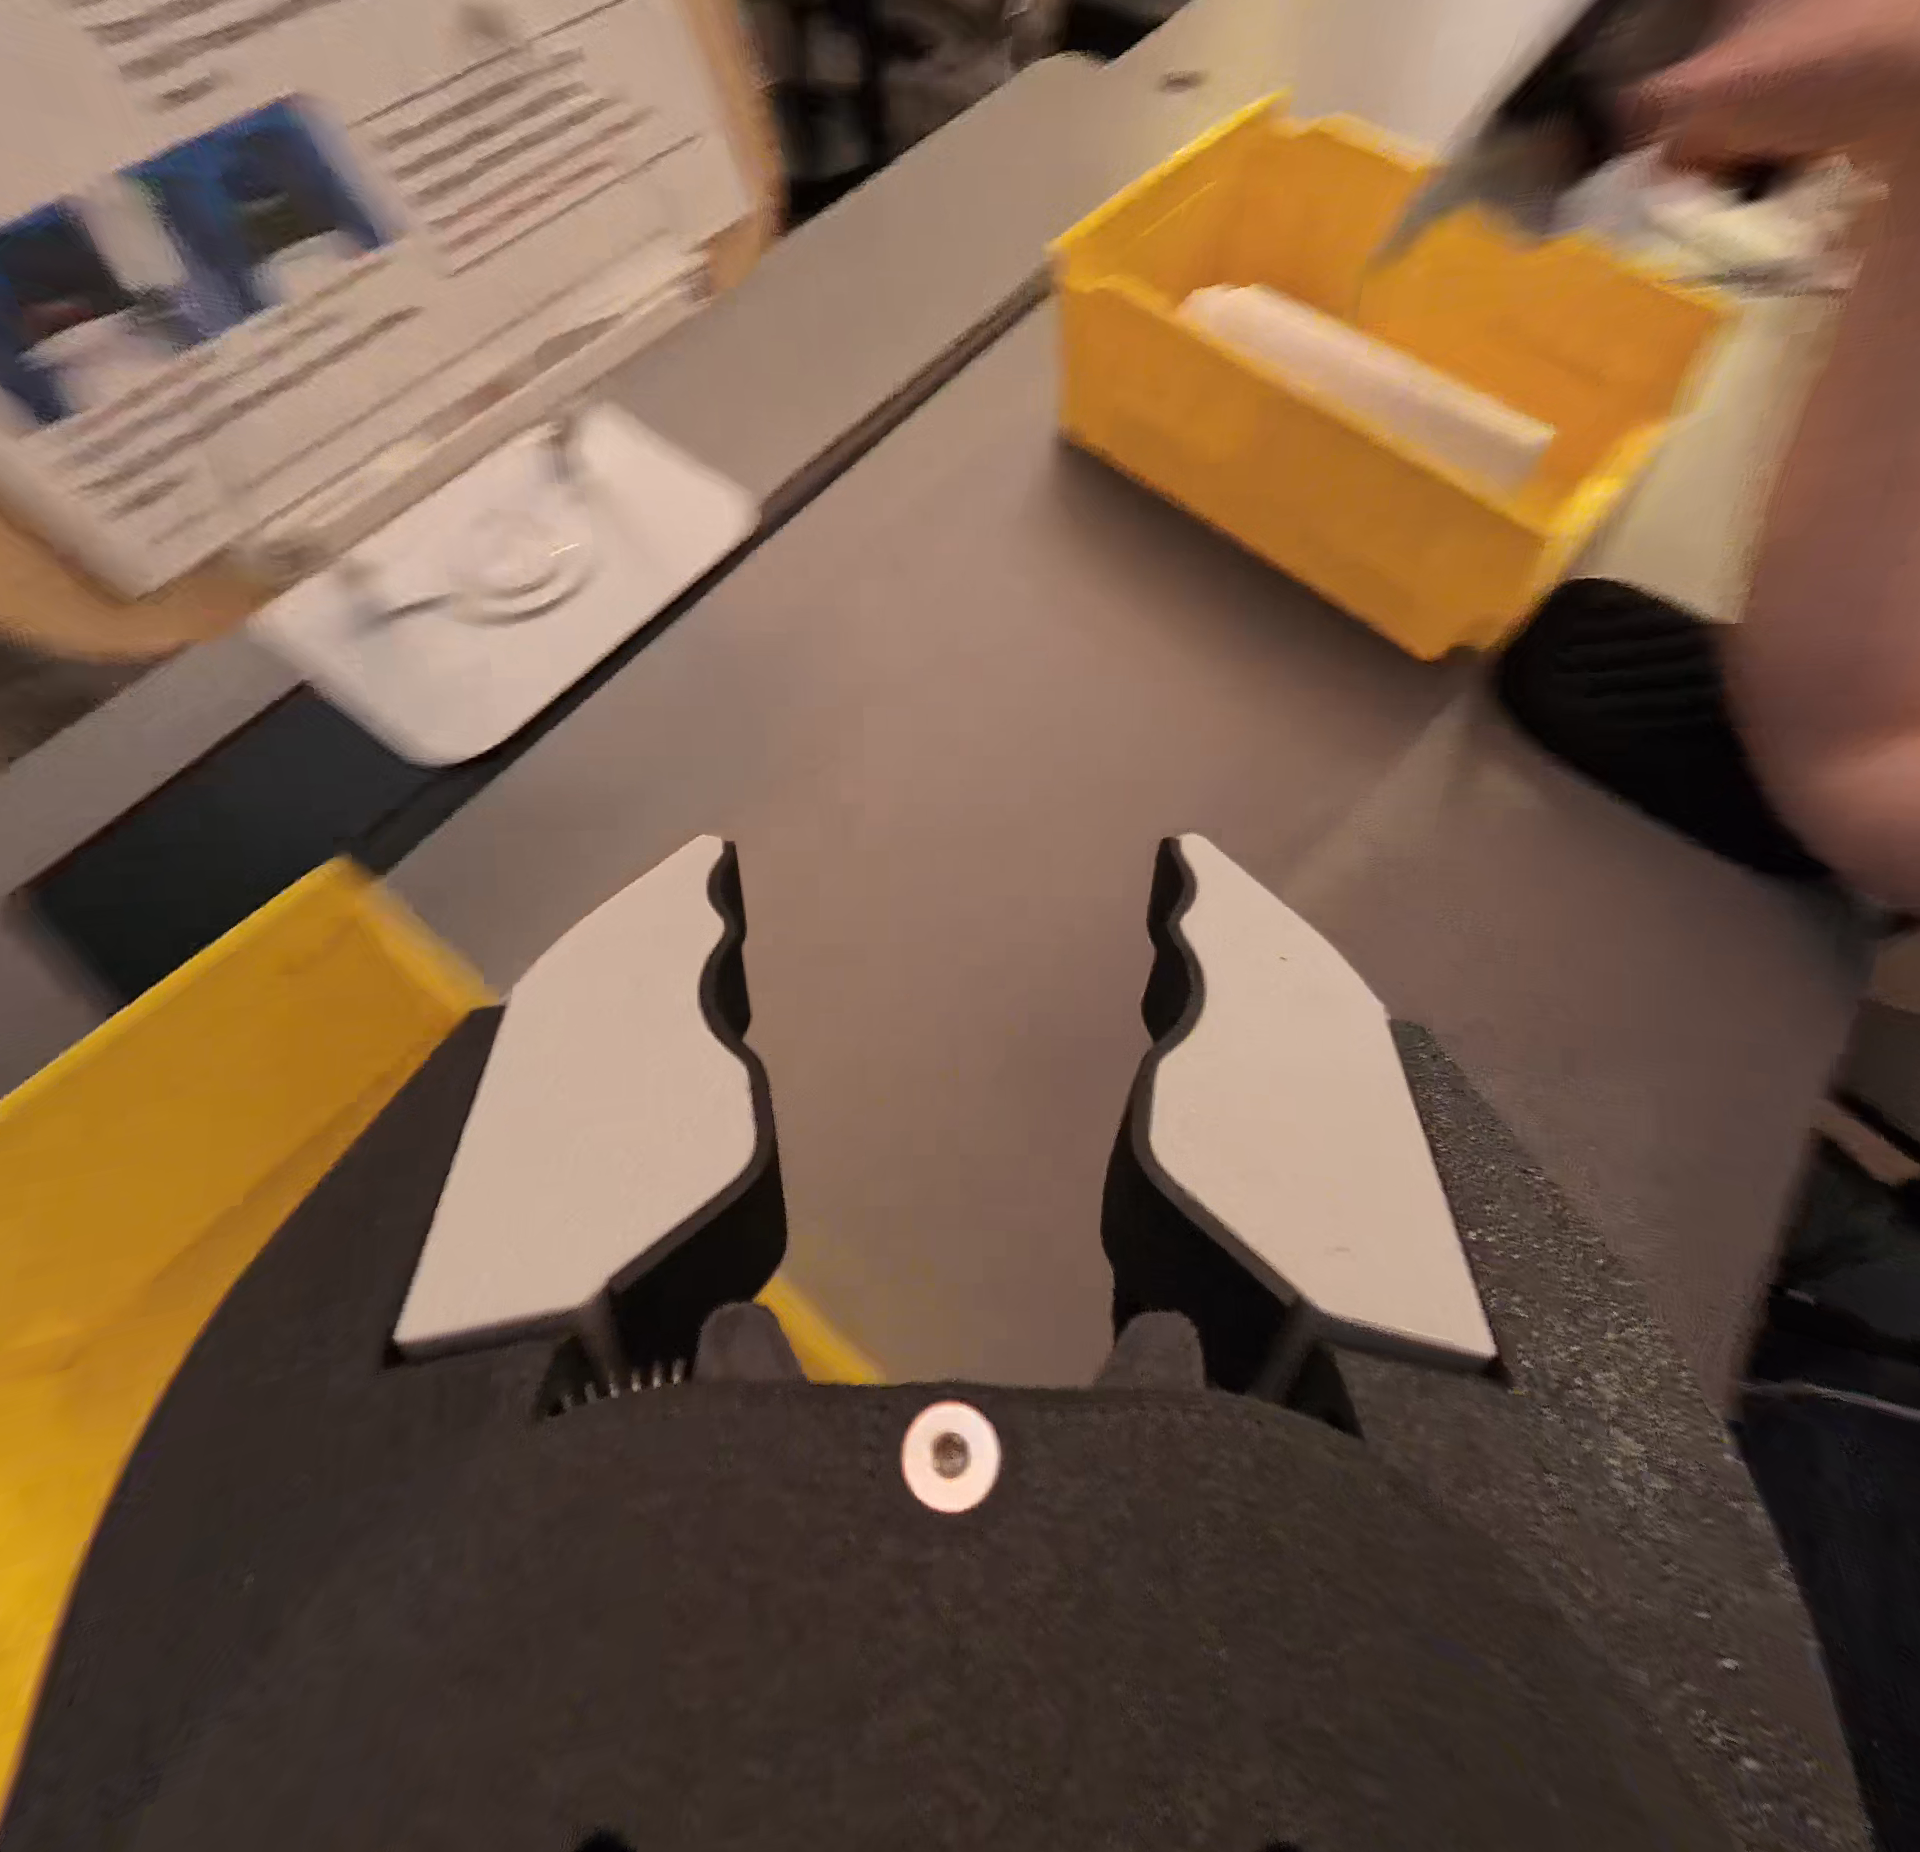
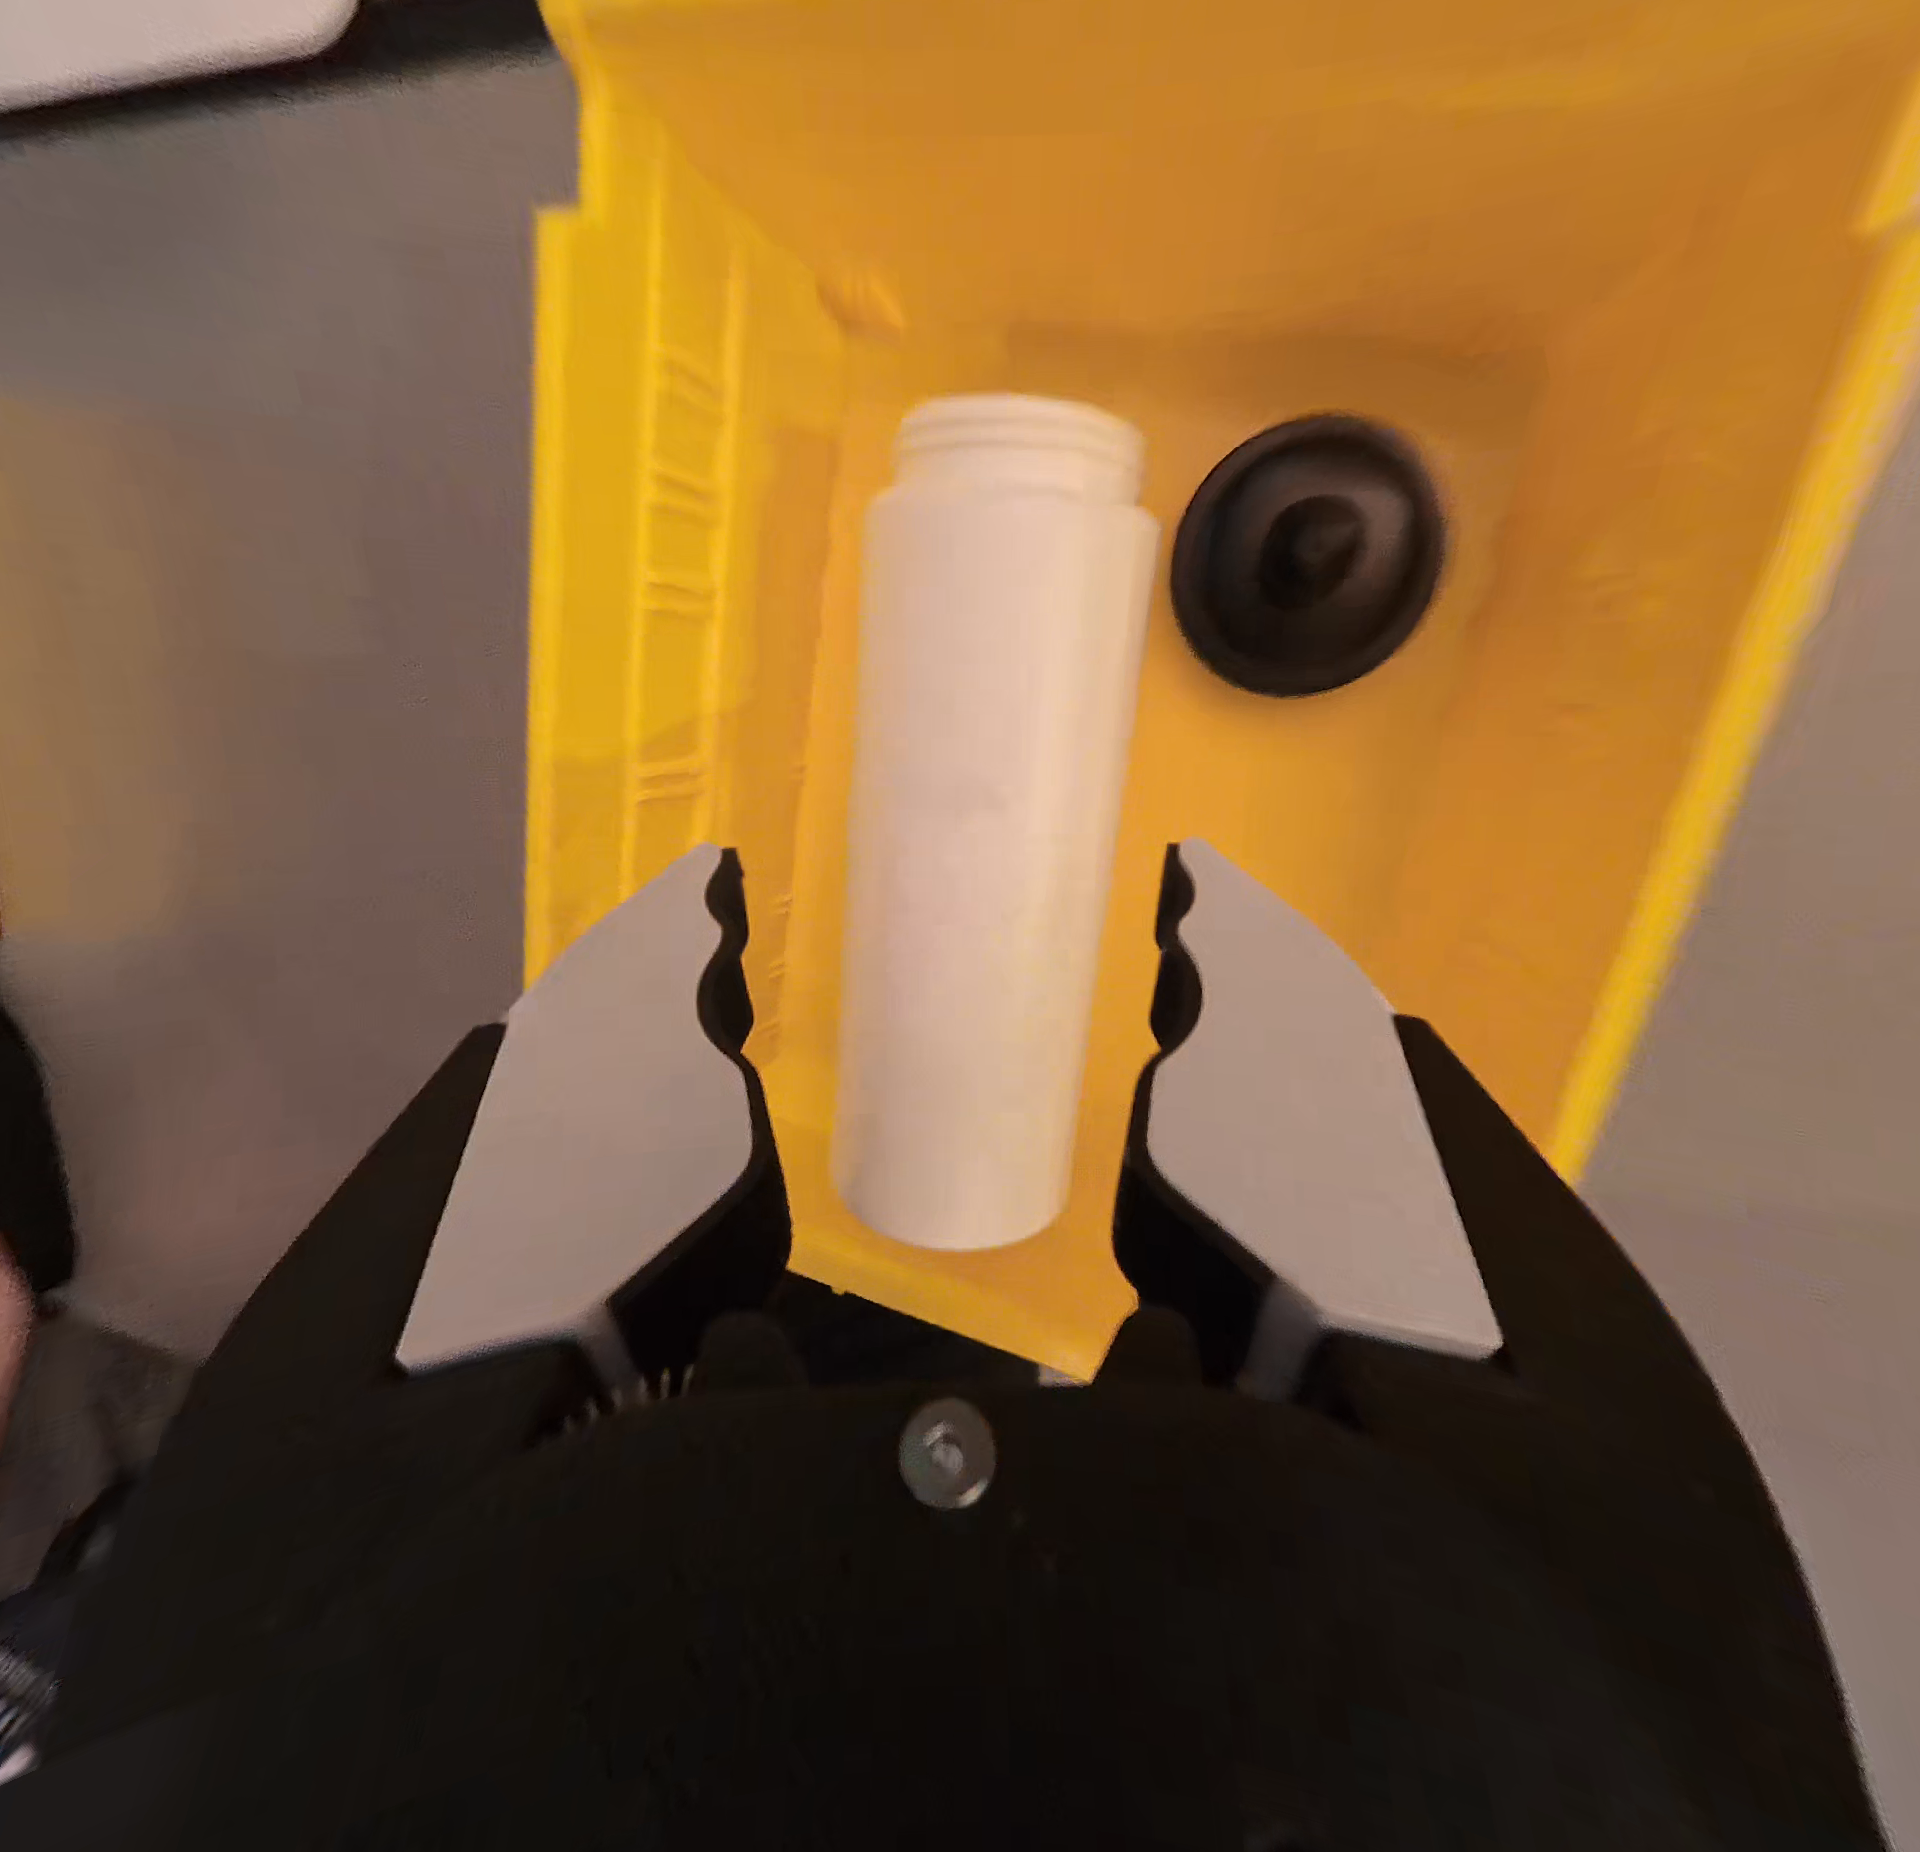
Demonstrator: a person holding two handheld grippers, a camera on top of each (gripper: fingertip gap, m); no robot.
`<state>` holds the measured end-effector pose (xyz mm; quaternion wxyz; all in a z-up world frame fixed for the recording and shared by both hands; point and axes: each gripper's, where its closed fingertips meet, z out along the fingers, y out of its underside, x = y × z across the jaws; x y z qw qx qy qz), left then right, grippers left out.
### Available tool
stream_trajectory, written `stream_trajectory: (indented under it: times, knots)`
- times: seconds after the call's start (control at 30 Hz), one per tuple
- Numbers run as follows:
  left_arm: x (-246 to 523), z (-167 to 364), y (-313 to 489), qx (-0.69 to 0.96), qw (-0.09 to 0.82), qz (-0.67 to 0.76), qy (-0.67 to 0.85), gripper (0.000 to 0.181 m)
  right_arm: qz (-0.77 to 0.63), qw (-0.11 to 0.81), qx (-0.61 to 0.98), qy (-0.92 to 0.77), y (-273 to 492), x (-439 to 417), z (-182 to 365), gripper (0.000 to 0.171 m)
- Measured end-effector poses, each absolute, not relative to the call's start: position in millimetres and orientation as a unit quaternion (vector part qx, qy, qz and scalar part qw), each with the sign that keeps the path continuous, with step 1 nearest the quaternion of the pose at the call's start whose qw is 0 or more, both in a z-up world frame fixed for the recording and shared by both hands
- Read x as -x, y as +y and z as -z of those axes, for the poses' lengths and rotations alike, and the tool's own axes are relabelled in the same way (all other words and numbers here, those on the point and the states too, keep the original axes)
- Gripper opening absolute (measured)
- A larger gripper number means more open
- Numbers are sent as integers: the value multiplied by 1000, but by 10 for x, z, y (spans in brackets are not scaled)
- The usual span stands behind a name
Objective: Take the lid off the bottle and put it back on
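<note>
Grey and matte, the table [image 1: 935,659] carries a yellow bin [image 2: 1299,140] toward its right side, and a second yellow bin [image 1: 156,1127] is seen at the near left edge in the left wrist view. Behind, a white stand base [image 1: 499,597] holding a printed sheet [image 1: 312,223] is seen, and beyond it a cluttered, blurred room that cannot be read in detail.

Inside the right-hand bin the white bottle [image 2: 987,815] is laid on its side, its threaded neck bare and pointed away from the right gripper [image 2: 954,852], its base toward it. The black lid [image 2: 1309,555] is found off the bottle, resting on the bin floor just beside the neck, to the right of it. The bottle's long axis runs nearly in line with the right gripper's fingers [image 2: 613,1106], so its body is seen between the spread jaws, though lower down; no contact is made. The right gripper is held wide apart and empty.

The left gripper [image 1: 945,846] is likewise spread and empty, held over bare table well apart from that bin. The right gripper is judged much the nearer to both bottle and lid. The lid is judged already removed; putting it back on would call for the bottle to be lifted or steadied first.
</note>
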<state>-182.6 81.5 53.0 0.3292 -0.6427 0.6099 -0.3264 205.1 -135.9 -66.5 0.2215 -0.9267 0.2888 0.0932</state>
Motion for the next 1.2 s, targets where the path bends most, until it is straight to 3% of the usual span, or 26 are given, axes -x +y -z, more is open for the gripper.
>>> stream_trajectory:
  times: [0.1,0.2,0.27,0.47,0.57,0.63,0.7,1.0,1.2]
  knots:
    - [2349,-449,1551,736,377,202,525,73,-27,291,901,321,-1632,-2325,325,74]
    - [2889,-320,2138,807,385,116,431,70,7,304,883,358,-1955,-2572,296,64]
    - [3156,-209,2397,837,377,92,385,67,22,264,882,390,-2182,-2697,475,50]
    - [3621,151,2778,887,332,64,315,64,-31,183,894,408,-2300,-2715,976,50]
    - [3743,409,2855,910,286,49,297,64,-55,160,901,399,-2235,-2670,1127,41]
    - [3822,585,2905,924,256,34,282,64,-74,143,905,395,-2203,-2616,1212,17]
    - [3874,738,2934,933,230,28,276,62,-71,128,905,400,-2225,-2629,1273,9]
    - [3949,1207,2838,956,121,56,260,42,-98,133,891,423,-2167,-2582,1271,11]
    - [3961,1246,2861,958,118,54,256,18,-119,113,900,404,-1993,-2412,1266,12]
